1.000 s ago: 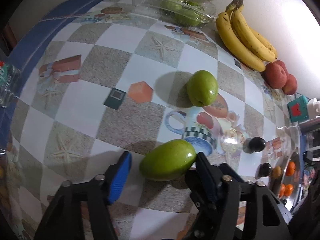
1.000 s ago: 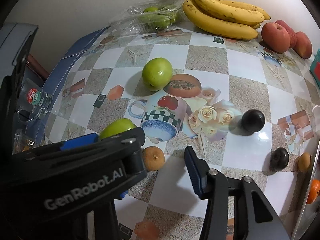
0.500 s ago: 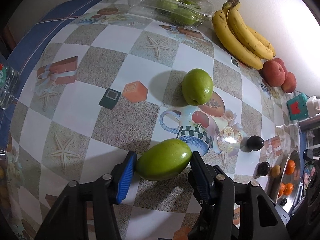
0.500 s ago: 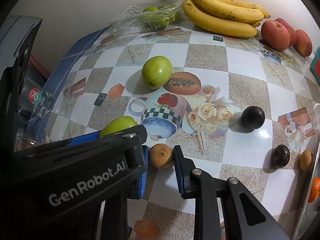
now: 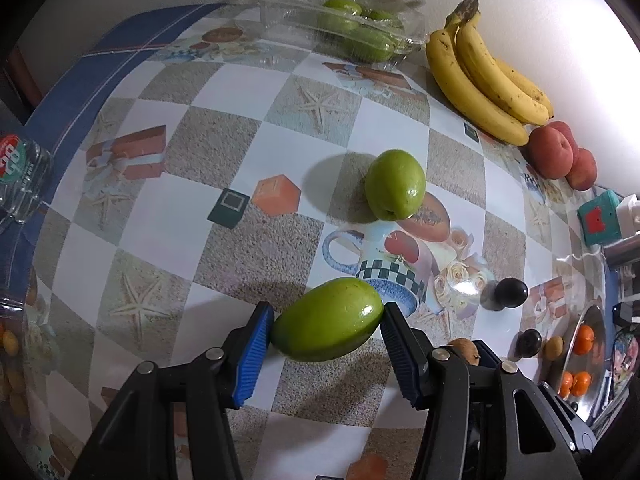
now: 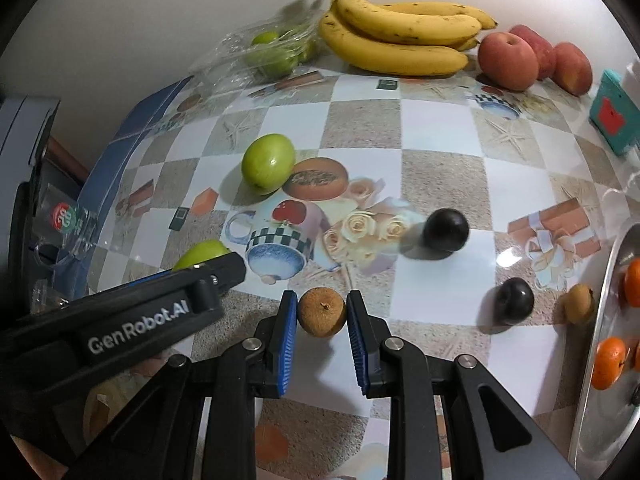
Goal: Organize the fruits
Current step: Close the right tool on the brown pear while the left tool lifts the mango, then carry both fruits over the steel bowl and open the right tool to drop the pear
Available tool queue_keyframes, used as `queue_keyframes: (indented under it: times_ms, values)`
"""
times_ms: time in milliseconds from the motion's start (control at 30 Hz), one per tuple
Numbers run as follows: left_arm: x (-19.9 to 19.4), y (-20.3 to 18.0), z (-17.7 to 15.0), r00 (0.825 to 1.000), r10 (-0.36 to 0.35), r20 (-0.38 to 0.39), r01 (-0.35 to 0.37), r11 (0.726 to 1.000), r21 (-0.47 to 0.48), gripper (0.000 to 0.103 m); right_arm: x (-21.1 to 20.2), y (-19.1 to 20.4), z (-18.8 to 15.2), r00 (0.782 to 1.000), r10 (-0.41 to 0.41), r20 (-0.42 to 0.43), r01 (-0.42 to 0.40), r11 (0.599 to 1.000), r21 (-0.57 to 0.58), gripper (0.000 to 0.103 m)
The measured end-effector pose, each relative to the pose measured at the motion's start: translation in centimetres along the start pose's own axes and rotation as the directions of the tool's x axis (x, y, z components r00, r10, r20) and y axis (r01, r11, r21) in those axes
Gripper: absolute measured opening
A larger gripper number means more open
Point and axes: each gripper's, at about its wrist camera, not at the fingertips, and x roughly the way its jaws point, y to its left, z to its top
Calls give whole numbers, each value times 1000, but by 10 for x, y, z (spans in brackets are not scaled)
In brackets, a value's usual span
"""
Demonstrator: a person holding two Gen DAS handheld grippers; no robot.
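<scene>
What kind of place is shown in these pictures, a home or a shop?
Most likely a home, at a kitchen or dining table. The table wears a printed checkered cloth, loose fruit such as bananas and peaches lies by a plain wall, and a metal tray holds oranges.

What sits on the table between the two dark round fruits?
Nothing but bare printed tablecloth lies between the upper dark fruit and the lower dark fruit; the right wrist view shows it best.
</scene>
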Motion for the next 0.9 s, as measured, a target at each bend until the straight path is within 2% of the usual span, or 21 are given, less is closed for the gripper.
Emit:
queue_keyframes:
  times_ms: [167, 600, 900]
  values:
    - [-12, -4, 2, 1000, 4, 28, -4, 1000, 4, 59, -11, -9, 3, 1000, 3, 19, -4, 999, 36, 26]
    - [-51, -31, 3, 992, 4, 123, -13, 997, 73, 58, -55, -45, 5, 998, -48, 38, 41, 987, 156, 26]
    - [-62, -67, -3, 987, 22, 158, -47, 986, 160, 58, -84, -79, 3, 995, -57, 76, 38, 971, 235, 26]
